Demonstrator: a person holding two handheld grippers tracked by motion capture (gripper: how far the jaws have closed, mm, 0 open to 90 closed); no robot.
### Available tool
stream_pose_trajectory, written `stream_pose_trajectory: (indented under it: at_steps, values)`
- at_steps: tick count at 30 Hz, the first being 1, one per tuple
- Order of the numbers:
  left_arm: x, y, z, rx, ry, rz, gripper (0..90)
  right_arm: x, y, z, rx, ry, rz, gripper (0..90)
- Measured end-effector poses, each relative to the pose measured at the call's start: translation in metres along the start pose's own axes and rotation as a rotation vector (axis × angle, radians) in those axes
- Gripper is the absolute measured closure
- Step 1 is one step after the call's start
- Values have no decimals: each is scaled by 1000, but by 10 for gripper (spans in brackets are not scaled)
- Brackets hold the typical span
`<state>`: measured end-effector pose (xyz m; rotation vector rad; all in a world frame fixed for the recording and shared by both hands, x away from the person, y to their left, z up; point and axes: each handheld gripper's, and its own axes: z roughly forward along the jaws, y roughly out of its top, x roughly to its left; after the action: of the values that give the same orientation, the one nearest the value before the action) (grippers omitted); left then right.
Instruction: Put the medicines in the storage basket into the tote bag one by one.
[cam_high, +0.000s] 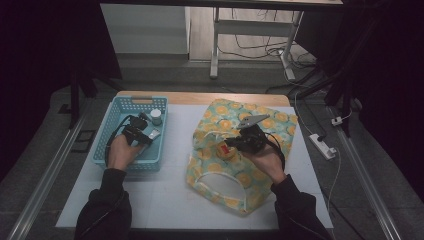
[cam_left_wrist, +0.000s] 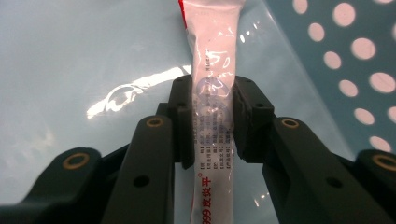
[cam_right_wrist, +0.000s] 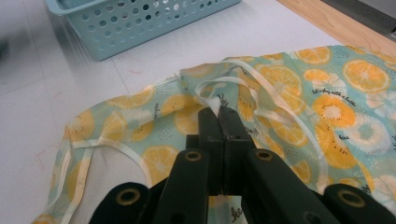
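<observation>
Both grippers clamped: left gripper (cam_left_wrist: 212, 119) pinching white sachet (cam_left_wrist: 214, 70) between pads inside blue basket (cam_left_wrist: 336, 56); right gripper (cam_right_wrist: 223, 116) shut on citrus-print bag (cam_right_wrist: 289, 93) rim fabric.

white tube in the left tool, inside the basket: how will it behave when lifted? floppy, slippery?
The white tube looks like a soft squeeze tube with a glossy printed skin, so it may dent between the left tool pads and could slip. It is long and gripped partway along, so the free ends might sag or swing. Probably light; lifting out of the blue basket should take little force.
</observation>
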<state>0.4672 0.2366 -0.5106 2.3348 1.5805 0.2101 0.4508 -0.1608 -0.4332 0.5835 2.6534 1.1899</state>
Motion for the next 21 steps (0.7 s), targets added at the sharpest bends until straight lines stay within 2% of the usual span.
stream_pose_trajectory:
  at_steps: [2, 6, 14, 21]
  values:
    - [0, 0, -3, -18, 12, -2, 712, 0, 0, 0, -2, -1, -1, 900]
    - [1, -1, -13, -80, -1, -24, 713, -1, 0, -2, -6, -3, 0, 900]
    - [5, -4, -34, -168, -54, -28, 713, -1, 1, -3, -13, -4, -1, 900]
    - [-3, -3, -59, -253, -89, -3, 713, -1, 1, -5, -24, -10, -2, 900]
